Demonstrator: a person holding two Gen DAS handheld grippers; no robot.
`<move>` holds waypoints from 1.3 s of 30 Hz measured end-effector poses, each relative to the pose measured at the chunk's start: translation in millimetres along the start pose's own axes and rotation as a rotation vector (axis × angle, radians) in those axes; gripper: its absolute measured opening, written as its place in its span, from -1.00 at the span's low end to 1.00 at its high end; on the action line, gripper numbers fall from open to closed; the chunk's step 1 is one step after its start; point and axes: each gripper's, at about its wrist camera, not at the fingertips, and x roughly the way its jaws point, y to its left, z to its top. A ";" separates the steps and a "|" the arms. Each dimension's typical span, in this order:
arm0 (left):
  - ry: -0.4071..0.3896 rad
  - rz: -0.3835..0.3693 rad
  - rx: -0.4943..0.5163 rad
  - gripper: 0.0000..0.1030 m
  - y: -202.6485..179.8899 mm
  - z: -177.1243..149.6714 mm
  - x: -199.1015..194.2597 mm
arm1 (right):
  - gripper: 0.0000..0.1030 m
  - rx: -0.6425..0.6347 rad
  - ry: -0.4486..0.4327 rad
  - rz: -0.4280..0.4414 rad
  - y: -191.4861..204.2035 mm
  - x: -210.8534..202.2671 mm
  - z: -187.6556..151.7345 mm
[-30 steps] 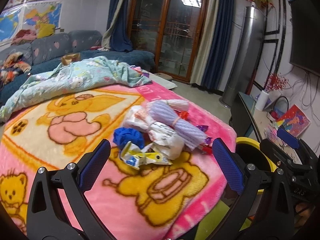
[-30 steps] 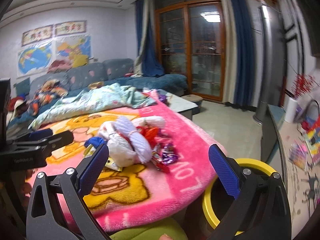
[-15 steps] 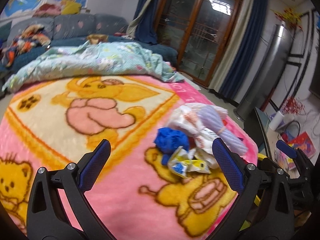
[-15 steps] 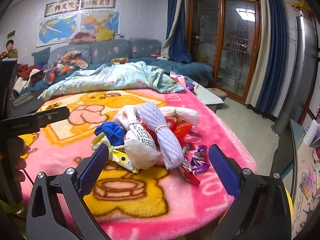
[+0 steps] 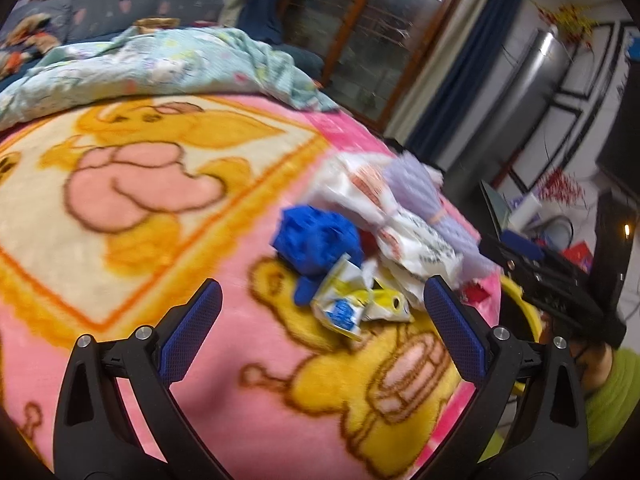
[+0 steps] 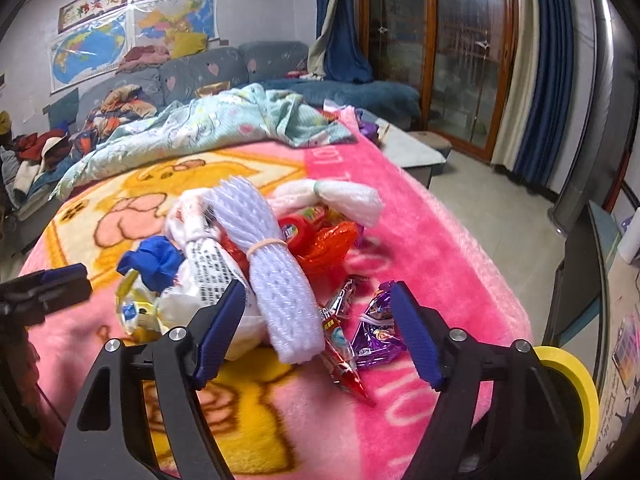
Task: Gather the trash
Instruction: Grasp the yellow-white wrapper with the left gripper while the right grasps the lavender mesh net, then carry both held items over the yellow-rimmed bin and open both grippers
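Observation:
A pile of trash lies on a pink cartoon blanket (image 5: 160, 360): a blue crumpled piece (image 5: 316, 240), a yellow-white wrapper (image 5: 352, 304), a white printed bag (image 6: 212, 276), a lilac foam net (image 6: 276, 280), red wrappers (image 6: 324, 240) and a purple wrapper (image 6: 376, 328). My left gripper (image 5: 320, 304) is open, just short of the yellow-white wrapper. My right gripper (image 6: 320, 312) is open, its jaws on either side of the foam net's near end and the candy wrappers. A yellow bin (image 6: 576, 392) stands at the blanket's right edge.
A light blue quilt (image 6: 208, 128) lies bunched at the blanket's far side. A sofa with clothes (image 6: 120, 96) is behind. A low dark table (image 6: 588, 264) with papers stands right of the bin. Glass doors and curtains are at the back.
Both grippers have moved closer to the trash pile and lower. The right gripper's jaws have narrowed somewhat and now flank the foam net and wrappers.

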 end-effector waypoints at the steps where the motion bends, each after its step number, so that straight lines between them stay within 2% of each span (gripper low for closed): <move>1: 0.012 -0.004 0.011 0.74 -3.1 -1.5 4.3 | 0.32 -0.008 0.006 -0.003 0.0 3.4 -0.1; 5: 0.049 -0.010 0.019 0.55 -7.1 -5.2 16.6 | 0.16 -0.053 0.039 0.029 6.3 16.7 0.9; 7: 0.067 -0.018 0.006 0.38 -6.7 -7.2 21.0 | -0.11 -0.072 0.056 0.044 10.8 24.2 0.8; 9: 0.082 -0.029 -0.001 0.36 -6.1 -10.3 23.1 | -0.51 -0.069 0.078 0.082 12.8 28.8 -1.4; 12: 0.103 -0.035 -0.008 0.09 -7.4 -13.7 26.1 | -0.64 -0.057 0.074 0.118 14.7 27.9 -5.8; 14: 0.104 -0.038 -0.019 0.02 -6.3 -16.5 25.6 | -0.66 -0.046 0.065 0.129 15.0 24.0 -8.3; 16: 0.103 -0.040 -0.023 -0.26 -6.0 -15.9 26.4 | -0.68 -0.035 0.055 0.135 14.6 20.9 -8.2; 18: 0.105 -0.031 -0.025 -0.43 -6.1 -16.4 25.1 | -0.69 -0.028 0.046 0.138 14.5 17.1 -8.4; 23: 0.097 -0.037 -0.037 -0.51 -5.4 -17.0 18.1 | -0.71 -0.016 0.011 0.149 14.4 5.7 -6.6; 25: 0.087 -0.044 -0.036 -0.66 -5.5 -15.0 14.1 | -0.71 -0.014 -0.002 0.157 15.2 0.5 -5.7; 39: -0.002 -0.074 0.026 -0.75 -29.0 -6.2 -26.0 | -0.73 0.025 -0.051 0.187 13.5 -30.9 -4.8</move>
